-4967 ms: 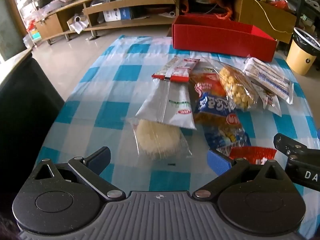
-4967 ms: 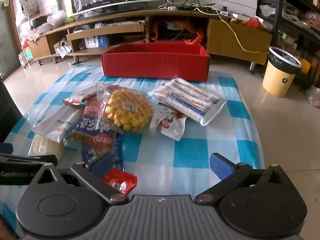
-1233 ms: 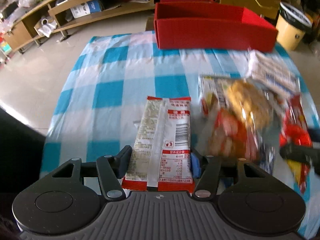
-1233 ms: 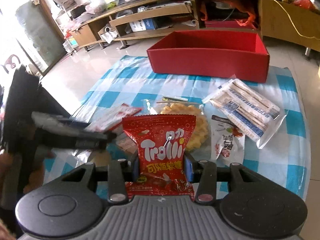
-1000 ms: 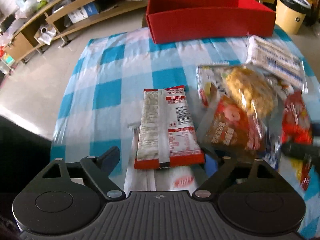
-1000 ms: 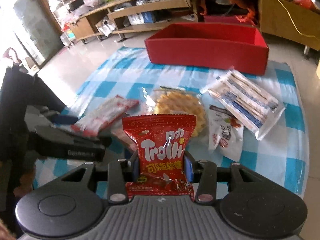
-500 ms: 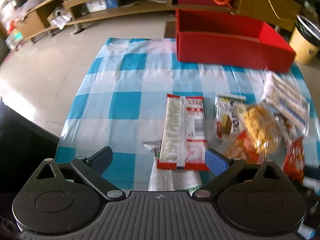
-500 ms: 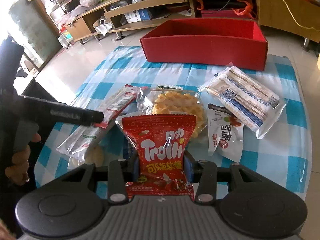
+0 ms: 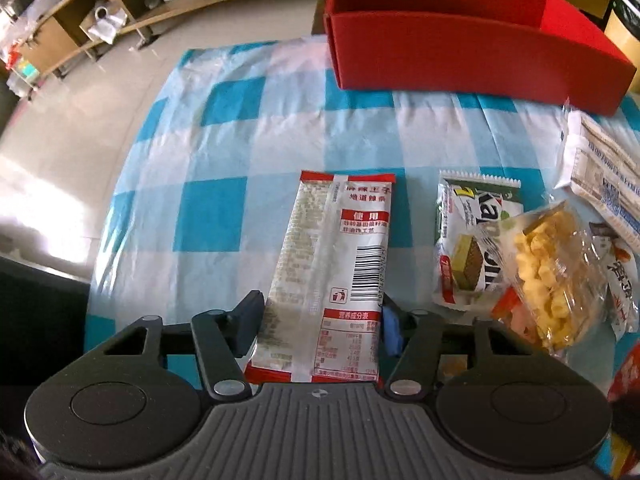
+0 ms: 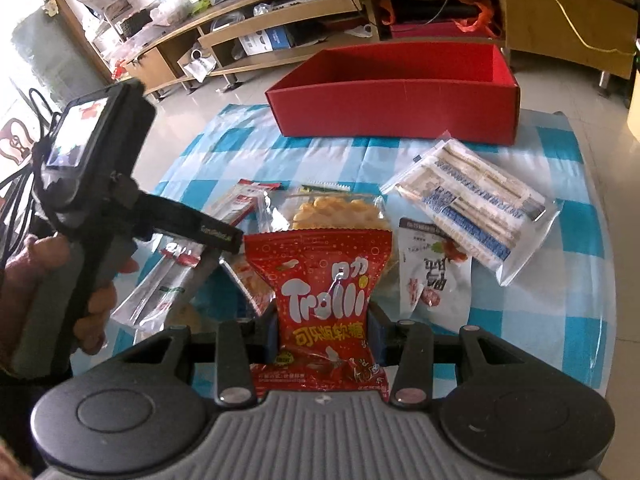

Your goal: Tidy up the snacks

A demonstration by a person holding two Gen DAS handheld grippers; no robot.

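Clamping a long red-and-white packet (image 9: 334, 276) between left fingers (image 9: 248, 322), its length reaching forward beyond them; right fingers (image 10: 376, 334) clenched on a Trolli bag (image 10: 324, 304), red box (image 10: 396, 92) far ahead.

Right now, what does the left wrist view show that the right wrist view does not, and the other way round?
Only the left wrist view shows the barcode side of the long packet clamped in the left gripper, and the front of the wafer pack.

Only the right wrist view shows the Trolli bag clamped in the right gripper, the inside of the red box, which looks empty, and the person's hand on the left gripper's handle.

Both show the red box, the waffle bag and the biscuit pack on the checked cloth.
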